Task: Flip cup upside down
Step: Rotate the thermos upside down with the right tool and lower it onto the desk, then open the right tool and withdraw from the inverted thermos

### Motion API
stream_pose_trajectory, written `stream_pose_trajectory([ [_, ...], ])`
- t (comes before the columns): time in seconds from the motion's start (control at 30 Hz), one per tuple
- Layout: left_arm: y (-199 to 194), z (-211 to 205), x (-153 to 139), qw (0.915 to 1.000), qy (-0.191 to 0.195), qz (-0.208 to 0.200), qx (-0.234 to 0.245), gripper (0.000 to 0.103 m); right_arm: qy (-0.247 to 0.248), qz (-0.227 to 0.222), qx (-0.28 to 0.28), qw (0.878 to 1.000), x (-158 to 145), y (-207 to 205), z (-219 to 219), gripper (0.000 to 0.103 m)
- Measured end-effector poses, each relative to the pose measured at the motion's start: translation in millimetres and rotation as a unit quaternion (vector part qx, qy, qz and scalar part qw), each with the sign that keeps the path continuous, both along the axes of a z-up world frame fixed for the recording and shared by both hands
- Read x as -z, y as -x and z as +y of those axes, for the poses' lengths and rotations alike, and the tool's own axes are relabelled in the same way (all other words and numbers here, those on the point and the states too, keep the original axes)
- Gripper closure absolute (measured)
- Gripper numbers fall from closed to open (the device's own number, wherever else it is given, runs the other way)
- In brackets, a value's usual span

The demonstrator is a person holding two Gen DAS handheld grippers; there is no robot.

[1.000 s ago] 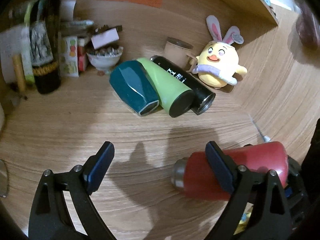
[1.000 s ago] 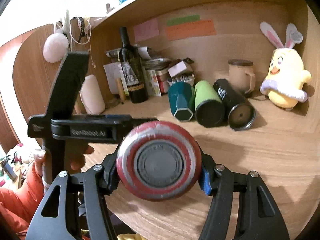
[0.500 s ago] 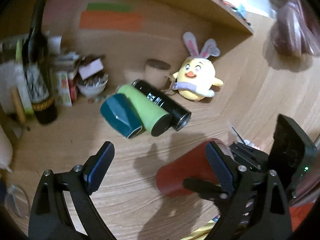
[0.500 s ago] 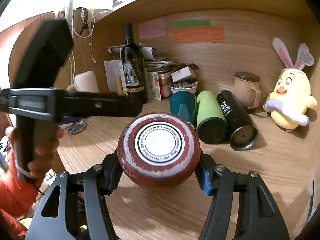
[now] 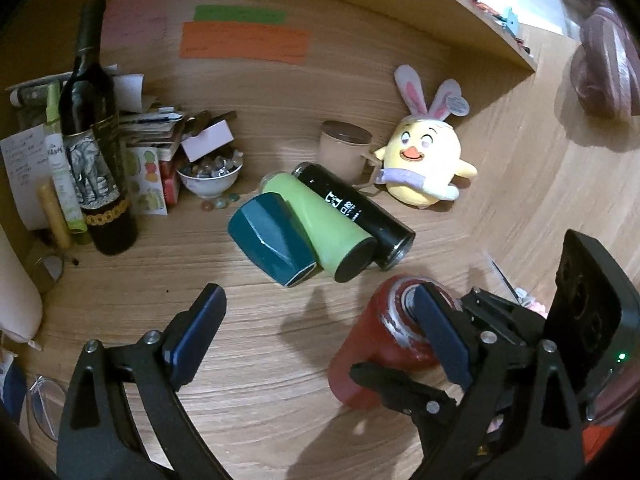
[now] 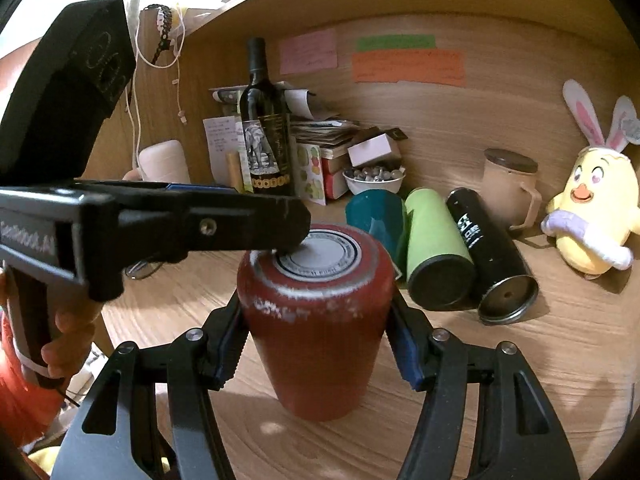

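Red cup base-up, clamped in my right gripper to seat it on desk; contact unclear. Left gripper wide open, empty, beside.

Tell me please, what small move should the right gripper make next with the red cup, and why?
Probably lower it a little further, then open. The right gripper is shut on the red cup, whose base already faces up, mouth toward the table. Whether the mouth rests on the wood is hard to tell, so release only once it does.
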State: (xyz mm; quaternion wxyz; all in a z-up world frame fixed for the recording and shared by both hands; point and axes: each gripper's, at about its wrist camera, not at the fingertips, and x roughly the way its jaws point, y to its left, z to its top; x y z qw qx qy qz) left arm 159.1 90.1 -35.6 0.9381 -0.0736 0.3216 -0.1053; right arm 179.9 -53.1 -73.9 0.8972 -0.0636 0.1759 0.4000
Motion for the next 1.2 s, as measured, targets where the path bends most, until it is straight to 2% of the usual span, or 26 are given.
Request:
stream_pose_trajectory([
  [0.23, -0.6, -1.0, 0.5, 1.0, -0.002, 0.0, -0.002, 0.005, 0.001, 0.012, 0.004, 1.0, 6.4, 8.0, -4.1, 0.041],
  [0.33, 0.9, -4.5, -2.6, 0.9999, -0.014, -0.002, -0.009, 0.005, -0.001, 0.016, 0.007, 1.0, 6.4, 15.4, -13.5, 0.033],
  [0.53, 31.7, -8.6, -22.9, 0.9981, -0.018, -0.051, -0.028, 0.005, -0.028, -0.02, 0.039, 0.999, -9.4, 44.8, -47.3, 0.019],
  [0.73, 80.0, -27.3, -36.8, 0.9911, -0.052, -0.109, -0.058, 0.004, -0.057, -0.057, 0.072, 0.994, -31.4, 74.8, -86.1, 0.01],
  [0.9, 116.0, -50.4, -38.3, 0.9831, -0.079, -0.146, -0.079, 0.001, -0.069, -0.079, 0.092, 0.99, -43.3, 96.8, -109.1, 0.01],
  [1.03, 135.6, -58.7, -40.0, 0.9814, -0.073, -0.161, -0.074, 0.0, -0.092, -0.092, 0.106, 0.986, -50.9, 114.2, -125.8, 0.0],
  [1.2, 153.0, -67.7, -42.4, 0.9783, -0.077, -0.178, -0.074, 0.0, -0.109, -0.11, 0.123, 0.98, -57.3, 133.0, -140.2, 0.0],
])
